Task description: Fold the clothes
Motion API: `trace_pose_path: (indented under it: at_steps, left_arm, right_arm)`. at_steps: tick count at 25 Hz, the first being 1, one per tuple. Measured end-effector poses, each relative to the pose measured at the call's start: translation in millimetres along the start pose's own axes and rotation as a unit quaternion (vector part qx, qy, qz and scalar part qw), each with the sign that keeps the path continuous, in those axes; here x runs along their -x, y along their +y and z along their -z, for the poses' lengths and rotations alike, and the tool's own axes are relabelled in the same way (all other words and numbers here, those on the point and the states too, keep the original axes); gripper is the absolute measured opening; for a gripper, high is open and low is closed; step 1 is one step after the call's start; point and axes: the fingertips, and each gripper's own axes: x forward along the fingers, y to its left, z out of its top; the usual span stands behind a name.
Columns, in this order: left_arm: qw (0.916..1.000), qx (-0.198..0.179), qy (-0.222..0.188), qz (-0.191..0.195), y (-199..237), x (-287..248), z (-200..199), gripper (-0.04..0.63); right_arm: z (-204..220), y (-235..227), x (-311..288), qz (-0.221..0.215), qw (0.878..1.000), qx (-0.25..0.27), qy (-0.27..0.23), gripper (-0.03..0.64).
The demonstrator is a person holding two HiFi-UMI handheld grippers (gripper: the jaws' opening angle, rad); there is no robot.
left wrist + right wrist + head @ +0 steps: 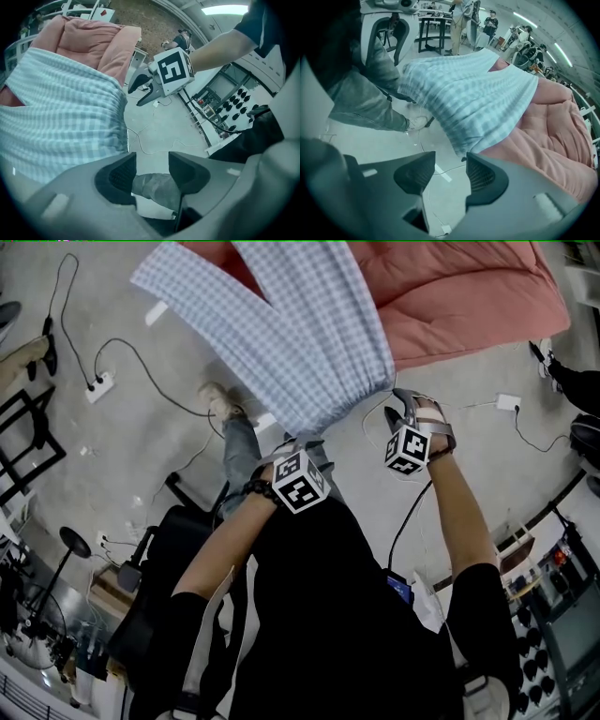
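Fingers released, nothing grasped
The left gripper [152, 164] and right gripper [450, 165] stand open beside the checked garment [291, 324], which lies on the pink quilt [469, 296].

**Setting:** a lab or workshop hall, not a home. Around me I count:
- a bare grey concrete floor [150, 446]
- loose cables [141, 357] trailing to a white power strip [99, 385]
- a black-legged desk [436, 19], with people [490, 21] standing beyond it
- an office chair [393, 26]
- long strip lights [562, 54] overhead
- a rack [241, 101] of black gear along one wall
- a pink quilt [450, 296] spread out among all this
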Motion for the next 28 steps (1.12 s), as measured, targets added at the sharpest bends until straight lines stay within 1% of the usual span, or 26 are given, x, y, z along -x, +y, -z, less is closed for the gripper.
trace_pose_path:
  at_steps: [5,9,11,15,17,21,23,28]
  left_arm:
    - [0.9994,0.030,-0.016,-0.011,24.4,29.7,-4.4,0.222]
    - [0.9986,0.035,-0.028,-0.029,47.4,58.2,-18.3,0.212]
    - [0.9979,0.041,-0.036,-0.036,59.7,75.7,-25.1,0.204]
    - [0.9958,0.053,-0.053,-0.051,87.6,112.5,-30.9,0.188]
    - [0.9944,0.059,-0.062,-0.061,103.7,133.0,-26.3,0.175]
    - [0.9902,0.074,-0.084,-0.083,144.0,177.9,-8.6,0.143]
    - [0.9880,0.084,-0.095,-0.087,164.3,202.2,2.1,0.138]
    - [0.9855,0.104,-0.095,-0.095,209.1,258.7,37.8,0.132]
  right_arm:
    - [-17.9,-20.8,12.4,0.002,1.000,-0.009,-0.004,0.204]
    - [-32.1,-43.6,29.3,0.009,0.999,-0.035,-0.005,0.193]
    - [-45.0,-55.0,37.9,0.008,0.998,-0.055,-0.011,0.186]
    - [-83.3,-77.9,54.7,0.002,0.993,-0.115,-0.038,0.168]
    - [-108.3,-85.9,61.0,0.003,0.990,-0.133,-0.051,0.159]
    - [-163.9,-98.3,63.2,0.013,0.987,-0.146,-0.070,0.138]
    - [-191.9,-101.1,60.7,0.013,0.985,-0.152,-0.075,0.137]
    - [-249.7,-102.7,55.9,0.007,0.983,-0.168,-0.073,0.133]
